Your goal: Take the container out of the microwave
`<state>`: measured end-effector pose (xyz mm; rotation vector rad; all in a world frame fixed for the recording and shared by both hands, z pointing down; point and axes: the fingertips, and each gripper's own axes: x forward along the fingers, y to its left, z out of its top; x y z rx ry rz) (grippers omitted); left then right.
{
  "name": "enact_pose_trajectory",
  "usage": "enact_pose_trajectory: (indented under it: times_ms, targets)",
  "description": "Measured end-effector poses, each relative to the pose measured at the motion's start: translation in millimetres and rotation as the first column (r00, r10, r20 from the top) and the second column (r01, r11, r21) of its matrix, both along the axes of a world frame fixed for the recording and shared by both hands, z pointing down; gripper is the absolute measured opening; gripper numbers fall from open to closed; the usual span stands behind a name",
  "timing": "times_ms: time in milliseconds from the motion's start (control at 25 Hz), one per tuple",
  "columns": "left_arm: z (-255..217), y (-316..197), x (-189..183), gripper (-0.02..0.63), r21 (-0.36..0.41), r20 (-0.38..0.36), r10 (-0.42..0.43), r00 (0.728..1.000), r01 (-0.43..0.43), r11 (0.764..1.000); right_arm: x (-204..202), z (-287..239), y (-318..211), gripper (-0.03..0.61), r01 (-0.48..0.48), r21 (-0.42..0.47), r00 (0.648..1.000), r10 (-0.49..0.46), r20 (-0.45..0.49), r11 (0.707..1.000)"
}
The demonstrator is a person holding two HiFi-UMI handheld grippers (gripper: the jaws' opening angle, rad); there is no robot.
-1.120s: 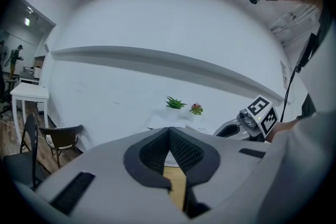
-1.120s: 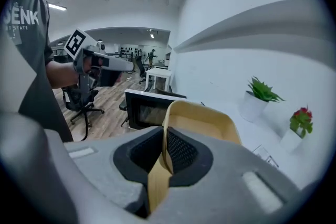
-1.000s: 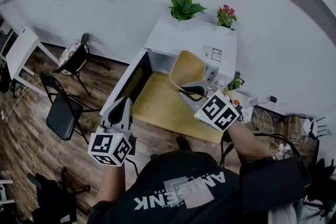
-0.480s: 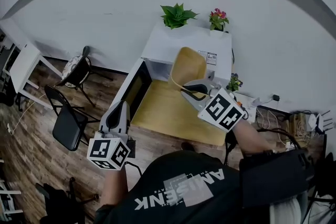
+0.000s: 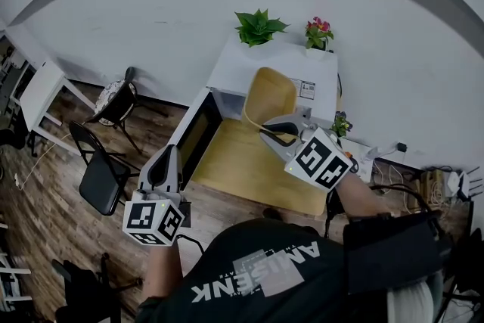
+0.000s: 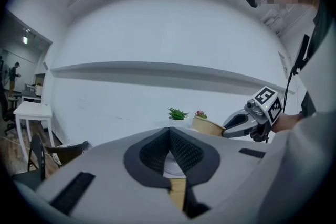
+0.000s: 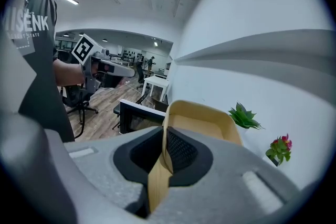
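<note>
The container (image 5: 269, 93) is a tan, tub-shaped bowl tipped on its side above the wooden table (image 5: 249, 170), in front of the white microwave (image 5: 276, 64). My right gripper (image 5: 271, 131) is shut on its rim; in the right gripper view the container (image 7: 202, 120) wall runs between the pads of the right gripper (image 7: 164, 139). The microwave door (image 5: 198, 134) hangs open to the left. My left gripper (image 5: 169, 153) floats near that door, shut and empty; the left gripper (image 6: 169, 139) view shows its pads meeting, with the container (image 6: 206, 125) off to the right.
Two potted plants (image 5: 257, 26) (image 5: 319, 30) sit on top of the microwave. Black folding chairs (image 5: 98, 170) and a white table (image 5: 41, 91) stand on the wood floor to the left. Cables and plugs (image 5: 408, 178) lie at the right.
Both grippers have risen a little. The container has come up with the right gripper, still clamped by its rim.
</note>
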<state>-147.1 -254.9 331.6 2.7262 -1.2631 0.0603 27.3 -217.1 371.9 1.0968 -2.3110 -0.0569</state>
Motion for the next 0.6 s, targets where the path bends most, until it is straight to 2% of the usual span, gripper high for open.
enact_pose_trajectory:
  times_ms: [600]
  targets:
    - [5.0, -1.1, -7.9, 0.002, -0.003, 0.016, -0.056, 0.998, 0.056, 0.998, 10.4, -2.5, -11.7, 0.026, -0.006, 0.015, 1.0, 0.006, 0.005, 1.0]
